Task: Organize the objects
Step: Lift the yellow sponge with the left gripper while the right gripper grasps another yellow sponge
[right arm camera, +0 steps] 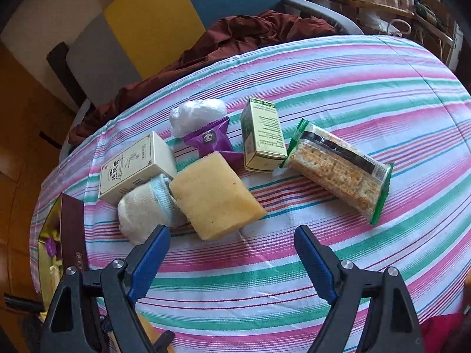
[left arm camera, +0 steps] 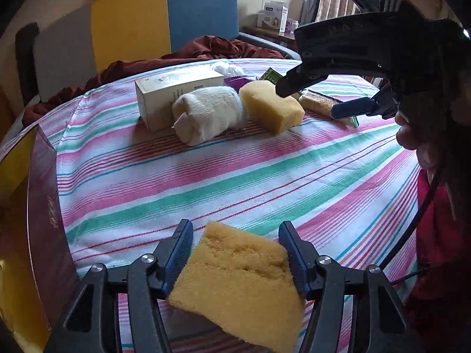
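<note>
Left gripper [left arm camera: 235,253]: pinching a yellow sponge [left arm camera: 238,282], pads on its two sides, above the striped tablecloth [left arm camera: 265,182].
Right gripper [right arm camera: 232,253]: spread, nothing between its jaws.
Second sponge [right arm camera: 216,195]: flat on the cloth at twelve o'clock from the right gripper, just beyond its tips; long axis toward ten o'clock.
Neighbours: rolled sock [right arm camera: 144,209] touching at nine o'clock; cream box [right arm camera: 135,167] behind it.
Maroon box [left arm camera: 44,206]: at nine o'clock from the left gripper; likely the held sponge's destination.
Nearer hand: right.
</note>
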